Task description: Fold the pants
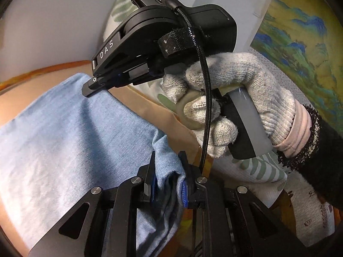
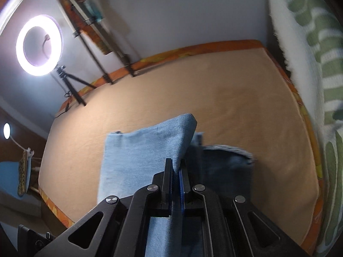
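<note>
Clearly both tongs are pinching the pants (image 1: 53,132), each on a bunched bit of pale blue denim. The left tongs (image 1: 167,169) clamp a gathered corner at the near edge of the cloth, with folds of fabric squeezed between the 2 fingers. The right tongs (image 2: 176,171) grip a raised ridge of cloth, so the pants peak up from that grip like a tent. Holding 2 points of one edge at once, I judge, lets the person carry that edge over the rest of the pants in 1 even fold without it sagging in the middle.

From the left view, the right tongs sit beyond the pants, held by a hand (image 1: 225,107) in a pale knit glove, which wraps a grey handle and pulls a ring trigger; that squeeze probably keeps the grip tight.

Most of the pants lie flat on the bed (image 2: 225,98), which wears a tan sheet with an orange patterned border. Beside the lifted ridge, a darker part of the denim lies lower, apparently an inner or shaded layer.

Past the far edge of the bed stands a lit ring light (image 2: 39,45) on a tripod, against a plain pale wall. Right of the bed hangs white cloth with green leaf shapes (image 2: 310,42). A landscape painting (image 1: 300,42) shows behind the gloved hand.
</note>
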`<state>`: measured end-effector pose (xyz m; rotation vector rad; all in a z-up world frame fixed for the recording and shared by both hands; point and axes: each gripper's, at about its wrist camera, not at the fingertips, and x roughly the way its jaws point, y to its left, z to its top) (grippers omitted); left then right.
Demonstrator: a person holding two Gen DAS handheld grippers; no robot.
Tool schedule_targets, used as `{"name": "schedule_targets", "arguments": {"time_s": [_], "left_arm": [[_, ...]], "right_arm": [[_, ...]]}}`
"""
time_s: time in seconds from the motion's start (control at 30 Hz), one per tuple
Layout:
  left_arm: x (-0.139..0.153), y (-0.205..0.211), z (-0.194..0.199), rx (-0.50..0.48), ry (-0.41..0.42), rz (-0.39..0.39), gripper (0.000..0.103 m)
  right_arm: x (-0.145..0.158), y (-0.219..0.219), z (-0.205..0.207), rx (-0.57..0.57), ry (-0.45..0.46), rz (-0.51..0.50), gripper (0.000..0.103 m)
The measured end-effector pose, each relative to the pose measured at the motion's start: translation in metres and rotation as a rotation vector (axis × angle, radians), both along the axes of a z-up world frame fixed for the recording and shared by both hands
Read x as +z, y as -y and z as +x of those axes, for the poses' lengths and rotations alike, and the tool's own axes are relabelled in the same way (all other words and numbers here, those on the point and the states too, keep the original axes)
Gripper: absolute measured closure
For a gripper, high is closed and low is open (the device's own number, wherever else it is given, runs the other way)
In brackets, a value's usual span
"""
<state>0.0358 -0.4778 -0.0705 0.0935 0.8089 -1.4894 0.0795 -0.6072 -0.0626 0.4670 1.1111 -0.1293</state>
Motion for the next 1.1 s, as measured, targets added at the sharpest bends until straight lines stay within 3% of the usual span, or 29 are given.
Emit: {"name": "schedule_targets", "arguments": {"time_s": [0.47,0.63,0.87,0.93,1.0,1.1], "left_arm": [[-0.016,0.013,0.026,-0.034,-0.091,0.063,0.087],[0.002,-0.013,0.017,-0.064,-0.051,0.083,0.077],[0.023,-0.086,0.03,0.015,0.035,0.095,0.076],[0.021,-0.095,0.033,0.053,0.073,0.111,0.076],[0.02,-0.109,0.047,0.092,0.08,0.125,0.076],[0.016,-0.116,0.061,0.129,0.08,0.137,0.076]], "right_arm": [[-0.045,0.039,-0.008,-0.055,-0.055,-0.001,0.101],[-0.055,0.043,-0.006,-0.069,-0.053,0.026,0.1],[-0.041,0.045,-0.019,-0.096,-0.029,-0.03,0.08],[-0.031,0.045,-0.027,-0.113,-0.032,-0.078,0.069],[-0.018,0.042,-0.036,-0.114,-0.015,-0.124,0.067],[0.006,0.034,-0.058,-0.106,0.046,-0.099,0.067]]}}
